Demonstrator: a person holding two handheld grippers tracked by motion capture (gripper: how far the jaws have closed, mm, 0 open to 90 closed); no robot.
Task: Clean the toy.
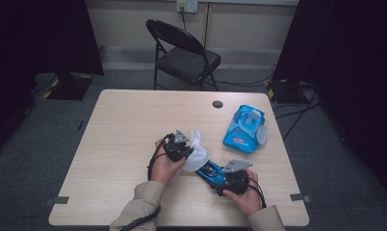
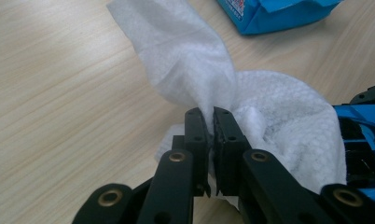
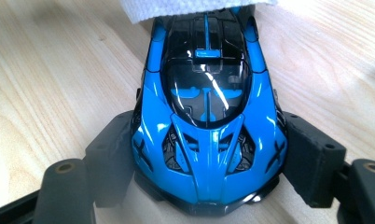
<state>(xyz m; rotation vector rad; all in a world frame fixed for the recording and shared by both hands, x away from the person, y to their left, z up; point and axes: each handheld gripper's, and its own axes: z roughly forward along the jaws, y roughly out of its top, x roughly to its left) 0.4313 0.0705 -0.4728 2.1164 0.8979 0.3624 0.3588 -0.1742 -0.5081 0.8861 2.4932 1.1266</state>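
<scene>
Our left gripper [image 2: 209,122] pinches the white wipe [image 2: 269,112], draping it over the toy car's [image 3: 206,112] far end to clean it. Our right gripper [image 3: 206,158] clamps the car's sides, steadying it near the wipe pack [image 1: 244,127].

Recording lab, black curtains [image 1: 32,33], folding chair [image 1: 184,53], floor cables [image 1: 297,113]

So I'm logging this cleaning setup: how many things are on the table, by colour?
Blue: 2, the toy car and the wipes pack
White: 1, the wipe
Total: 3
</scene>
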